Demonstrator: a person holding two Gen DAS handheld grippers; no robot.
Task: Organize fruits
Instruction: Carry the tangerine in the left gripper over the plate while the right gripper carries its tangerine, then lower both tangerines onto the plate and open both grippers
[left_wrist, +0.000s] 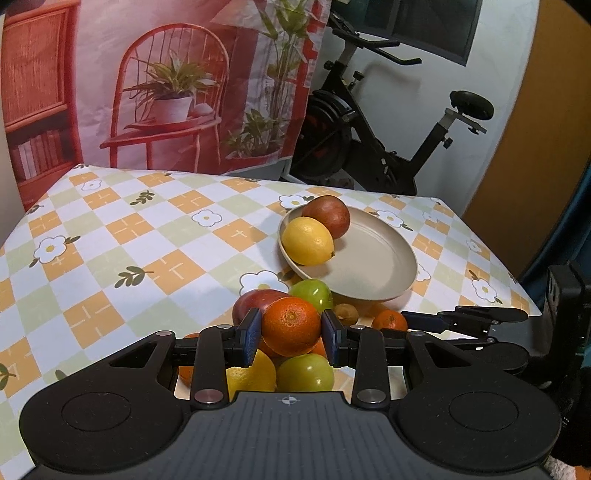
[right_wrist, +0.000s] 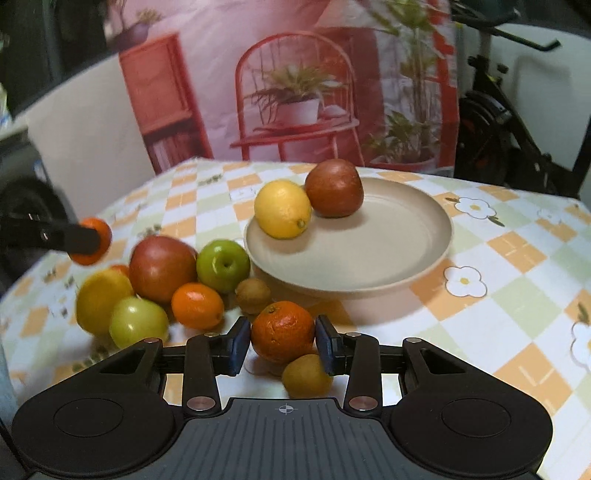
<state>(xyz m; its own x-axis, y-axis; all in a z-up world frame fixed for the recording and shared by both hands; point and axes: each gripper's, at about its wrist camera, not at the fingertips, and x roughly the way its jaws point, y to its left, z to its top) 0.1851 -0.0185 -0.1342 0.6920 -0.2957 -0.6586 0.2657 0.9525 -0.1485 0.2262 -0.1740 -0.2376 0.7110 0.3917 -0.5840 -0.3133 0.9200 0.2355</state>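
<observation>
Beige plate lies ahead-right of right gripper | pads closed on mandarin | left gripper clamps orange, farther off

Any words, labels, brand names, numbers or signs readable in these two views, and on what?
None can be read.
Books printed on the backdrop: spines too small and blurred for any title.
Gripper body: only a small crosshair mark, no letters.
Tablecloth: flowers, leaves and checks, no text.
</observation>
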